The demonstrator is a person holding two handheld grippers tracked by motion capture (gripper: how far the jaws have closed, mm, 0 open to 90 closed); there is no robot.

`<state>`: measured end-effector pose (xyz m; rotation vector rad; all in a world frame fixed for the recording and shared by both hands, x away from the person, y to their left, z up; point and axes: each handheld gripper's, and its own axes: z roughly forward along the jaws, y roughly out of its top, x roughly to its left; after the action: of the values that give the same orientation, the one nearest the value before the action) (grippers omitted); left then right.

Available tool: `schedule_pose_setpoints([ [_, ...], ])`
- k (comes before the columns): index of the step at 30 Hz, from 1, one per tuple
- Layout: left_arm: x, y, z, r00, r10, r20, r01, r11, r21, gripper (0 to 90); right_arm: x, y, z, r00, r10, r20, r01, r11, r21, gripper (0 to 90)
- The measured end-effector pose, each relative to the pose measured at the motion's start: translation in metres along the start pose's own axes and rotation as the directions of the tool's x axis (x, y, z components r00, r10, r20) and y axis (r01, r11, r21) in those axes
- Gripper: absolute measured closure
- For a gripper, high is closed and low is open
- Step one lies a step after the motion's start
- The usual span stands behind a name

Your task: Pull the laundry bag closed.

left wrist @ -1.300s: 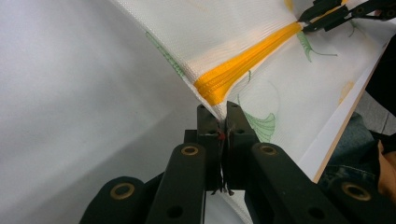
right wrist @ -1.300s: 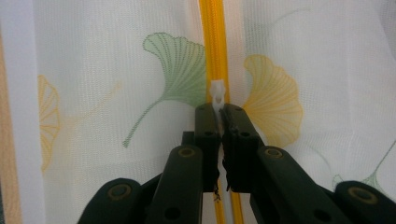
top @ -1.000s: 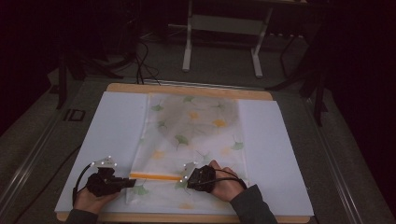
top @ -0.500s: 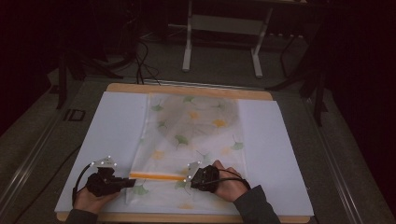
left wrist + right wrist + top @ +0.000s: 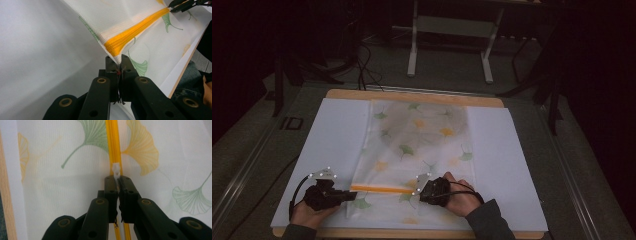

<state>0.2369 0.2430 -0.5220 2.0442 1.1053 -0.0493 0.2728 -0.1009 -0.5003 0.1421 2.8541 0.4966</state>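
a white mesh bag with ginkgo leaves lies on the table. the left hand-held gripper pinches its corner by the orange zipper. the right hand-held gripper, clamped on the white zipper pull, has slid slightly rightward, so the zipper is being worked along.

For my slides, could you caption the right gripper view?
Right claw shut on the white zipper pull of a ginkgo-print bag.

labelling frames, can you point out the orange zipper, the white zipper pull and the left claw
orange zipper (image 5: 130, 35), left gripper view, on the middle of the orange band
white zipper pull (image 5: 116, 170), right gripper view, on the white tab above the claw tips
left claw (image 5: 119, 65), left gripper view, between its tips, pinching the bag's corner
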Motion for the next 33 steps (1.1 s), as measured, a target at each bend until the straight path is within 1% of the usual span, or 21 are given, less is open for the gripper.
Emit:
schedule_pose_setpoints([
  [2,0.0,0.0,0.0,1.0,0.001,0.0,-0.001,1.0,0.0,87.9,-0.001,-0.002,-0.001,1.0,-0.008,0.001,0.008,1.0,0.002,85.3],
  [5,0.0,0.0,0.0,1.0,0.0,-0.001,0.0,1.0,0.0,87.9,-0.001,-0.004,-0.003,1.0,-0.002,0.002,0.002,1.0,0.008,85.3],
  [7,0.0,0.0,0.0,1.0,0.0,0.0,0.0,1.0,-0.001,87.9,-0.001,-0.006,-0.003,1.0,-0.007,0.001,0.007,1.0,0.009,85.3],
  [10,0.0,0.0,-0.001,1.0,0.0,0.001,0.0,1.0,-0.001,87.9,-0.001,-0.008,-0.004,1.0,0.002,0.005,-0.002,1.0,0.01,85.3],
  [16,0.0,0.0,-0.001,1.0,0.001,0.003,-0.001,1.0,-0.002,87.9,-0.001,-0.009,-0.004,1.0,-0.007,0.0,0.007,1.0,0.009,85.3],
  [27,0.001,0.0,-0.002,1.0,0.003,0.002,-0.003,1.0,-0.003,87.9,-0.004,-0.018,-0.007,1.0,0.008,0.004,-0.008,1.0,0.027,85.4],
  [33,0.001,0.0,-0.002,1.0,0.004,0.003,-0.004,1.0,-0.002,87.9,-0.004,-0.023,-0.009,0.9999,0.013,0.006,-0.014,1.0,0.024,85.4],
])
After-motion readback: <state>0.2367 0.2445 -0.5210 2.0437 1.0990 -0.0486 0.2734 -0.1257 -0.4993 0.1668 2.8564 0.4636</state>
